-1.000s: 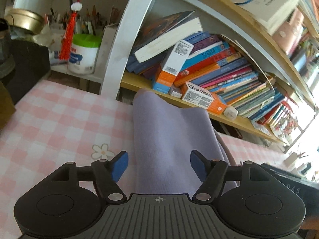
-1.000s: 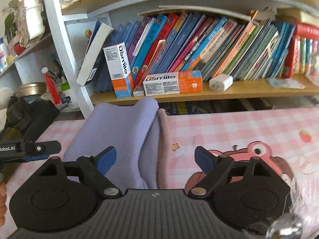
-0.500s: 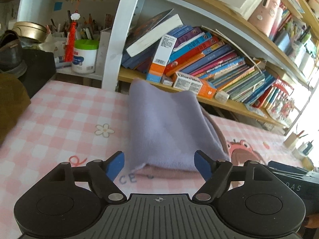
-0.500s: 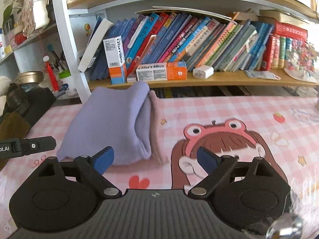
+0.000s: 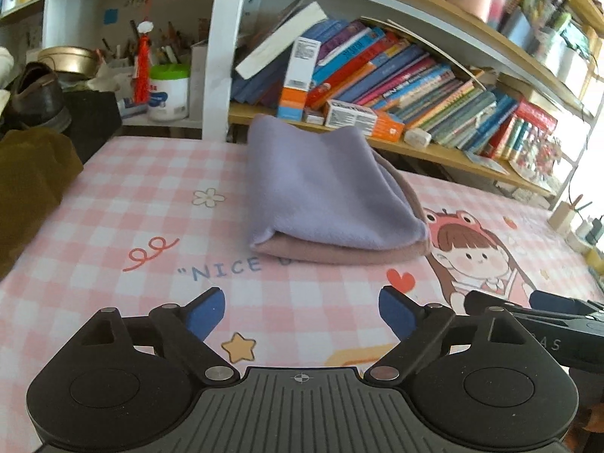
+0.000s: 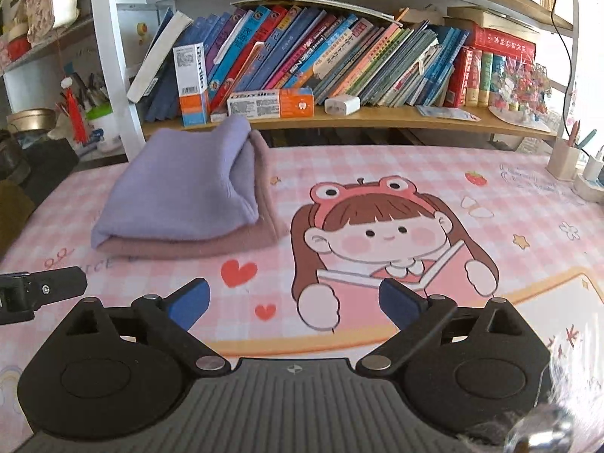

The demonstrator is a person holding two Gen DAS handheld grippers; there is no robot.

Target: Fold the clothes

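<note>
Readable writing: "NICE" in blue capitals on the pink-and-white checked tablecloth [image 5: 113, 204], with the following letters hidden under the clothes. "usmile" reads on two white-and-orange cardboard boxes on the lower wooden bookshelf [image 6: 377, 117]: one upright box [image 6: 193, 79], one box lying flat [image 6: 270, 102]. A partial "AS" shows on the black body at the right edge of the left wrist view. Book spines carry print too small to read.

Counts: two folded garments in one stack. The lilac fleece garment [image 5: 321, 185] lies on top of the dusty-pink garment [image 5: 339, 255], whose edge shows along the near and right sides. The stack rests on the tablecloth toward its back left, just in front of the bookshelf and beside the printed cartoon girl in a frog hat [image 6: 381, 226]. One white charger block [image 6: 341, 105] sits on the shelf right of the flat box. One white tub with a green lid [image 5: 168, 92] and one red tassel [image 5: 142, 64] sit in the left compartment.

Left gripper [image 5: 302, 311]: blue-padded fingers spread wide apart, holding nothing, held low over the cloth, near the stack and pointing at it but not touching it.

Right gripper [image 6: 294, 302]: fingers likewise spread wide, empty, above the cartoon print, right of the stack and clear of it.
</note>
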